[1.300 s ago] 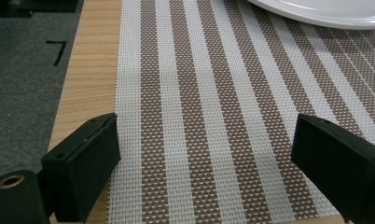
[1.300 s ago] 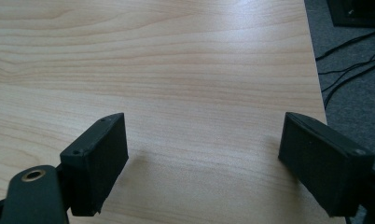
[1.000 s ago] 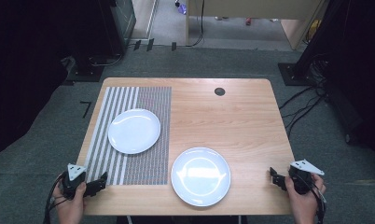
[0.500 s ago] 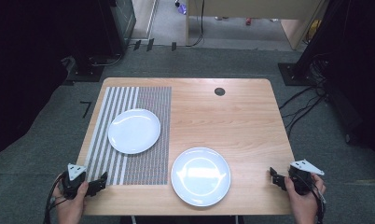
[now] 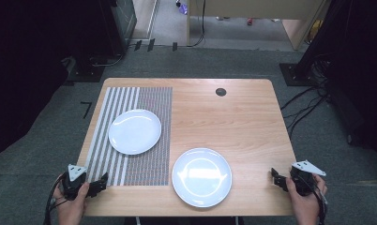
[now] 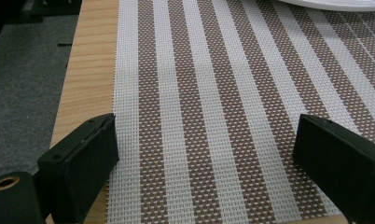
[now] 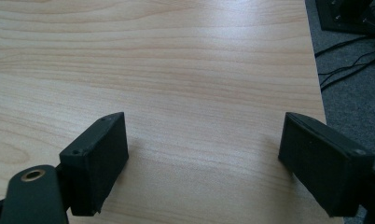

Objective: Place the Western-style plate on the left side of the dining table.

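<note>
You are holding the left gripper [image 5: 101, 183] wide open and empty over the near corner of the thin striped brown-and-white woven placemat [image 5: 151, 159], which is probably light and floppy, so you are best pinching its near edge; the right gripper [image 5: 276, 177] is gaping empty too.

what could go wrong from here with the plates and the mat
The left gripper hovers open over the striped mat near its front corner; gripping there might drag the mat and slide the plate on the mat. The near plate lies close to the table edge and slightly overlaps the mat, so a mat tug or bump might nudge it off.
</note>
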A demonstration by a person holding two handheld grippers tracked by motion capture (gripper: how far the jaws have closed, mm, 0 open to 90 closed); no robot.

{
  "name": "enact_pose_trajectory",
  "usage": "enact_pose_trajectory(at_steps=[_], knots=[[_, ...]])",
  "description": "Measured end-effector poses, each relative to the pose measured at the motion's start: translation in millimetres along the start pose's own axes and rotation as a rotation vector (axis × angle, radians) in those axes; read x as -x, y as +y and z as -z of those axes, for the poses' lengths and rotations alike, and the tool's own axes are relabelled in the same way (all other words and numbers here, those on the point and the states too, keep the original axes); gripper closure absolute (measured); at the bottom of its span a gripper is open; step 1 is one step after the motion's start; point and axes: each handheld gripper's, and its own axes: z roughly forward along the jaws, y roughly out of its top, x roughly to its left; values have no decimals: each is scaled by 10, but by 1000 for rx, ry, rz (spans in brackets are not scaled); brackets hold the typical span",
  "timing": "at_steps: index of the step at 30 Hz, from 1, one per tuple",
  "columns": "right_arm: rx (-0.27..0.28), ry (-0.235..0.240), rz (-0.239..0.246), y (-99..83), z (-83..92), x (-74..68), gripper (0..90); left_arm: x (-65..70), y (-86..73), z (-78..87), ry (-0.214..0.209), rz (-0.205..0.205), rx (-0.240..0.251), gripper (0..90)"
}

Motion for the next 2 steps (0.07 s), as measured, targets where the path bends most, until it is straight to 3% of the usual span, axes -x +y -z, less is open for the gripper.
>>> enact_pose_trajectory(at_steps=[2], knots=[[0, 0, 0, 0, 0, 0, 151, 0, 0, 0, 0, 0, 0, 64]])
